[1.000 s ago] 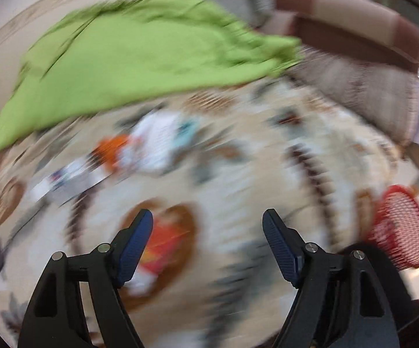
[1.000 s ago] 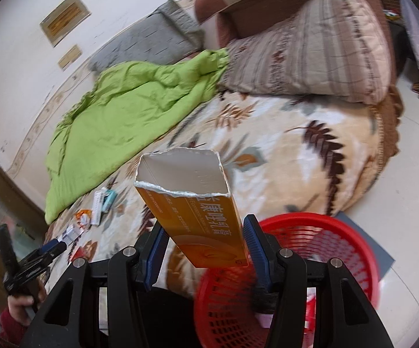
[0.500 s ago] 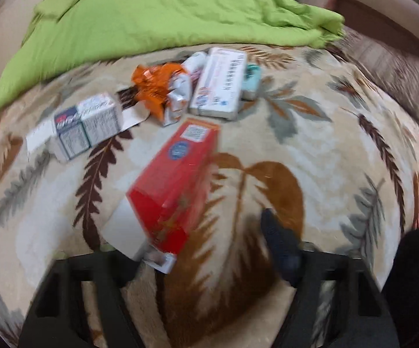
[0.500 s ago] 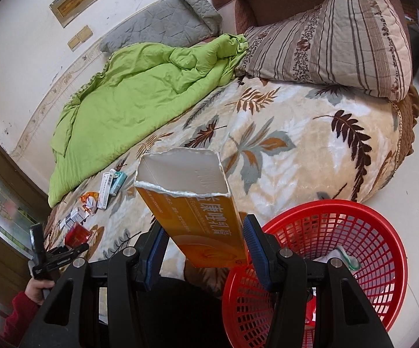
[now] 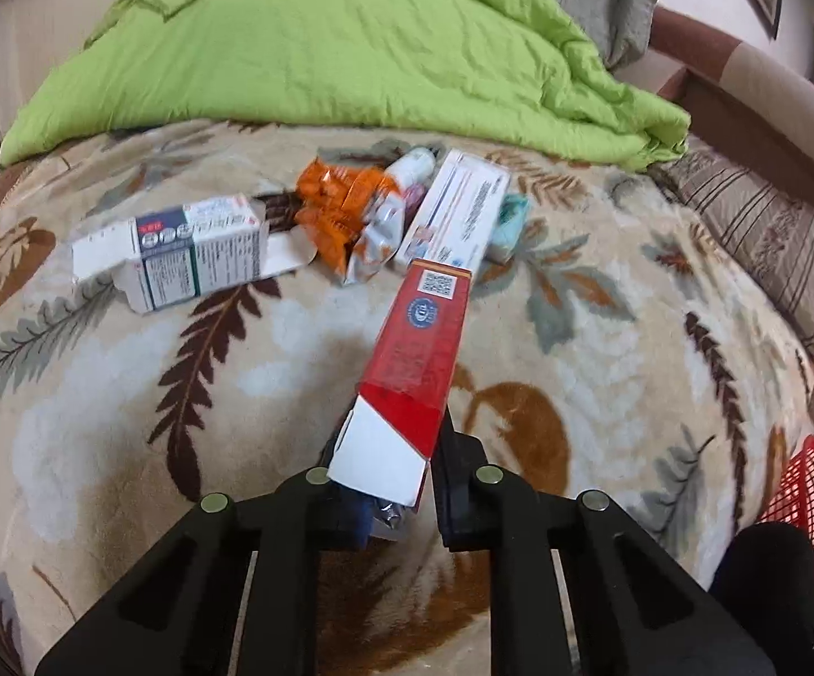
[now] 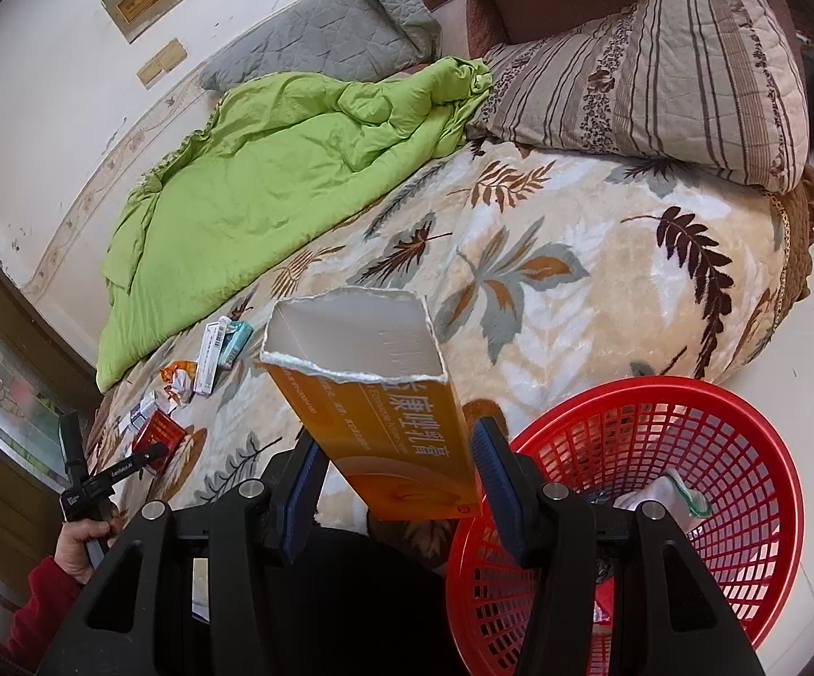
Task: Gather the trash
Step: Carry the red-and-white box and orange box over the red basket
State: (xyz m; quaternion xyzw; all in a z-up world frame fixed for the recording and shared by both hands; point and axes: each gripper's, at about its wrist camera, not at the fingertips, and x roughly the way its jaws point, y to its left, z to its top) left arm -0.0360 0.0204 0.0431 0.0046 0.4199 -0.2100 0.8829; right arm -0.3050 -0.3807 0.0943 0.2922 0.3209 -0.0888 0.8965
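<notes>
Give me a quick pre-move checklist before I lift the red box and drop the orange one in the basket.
1. Left claw shut on red box: ok.
2. Red box free of the white box beyond it: cannot tell, their ends meet or overlap.
3. Right claw shut on orange box: ok.
4. Orange box over red basket: not ok, basket sits to its right.
5. Basket has room: ok, only a few scraps inside.
6. Trash left on bed: not ok, orange wrapper and blue-and-white carton remain.
</notes>
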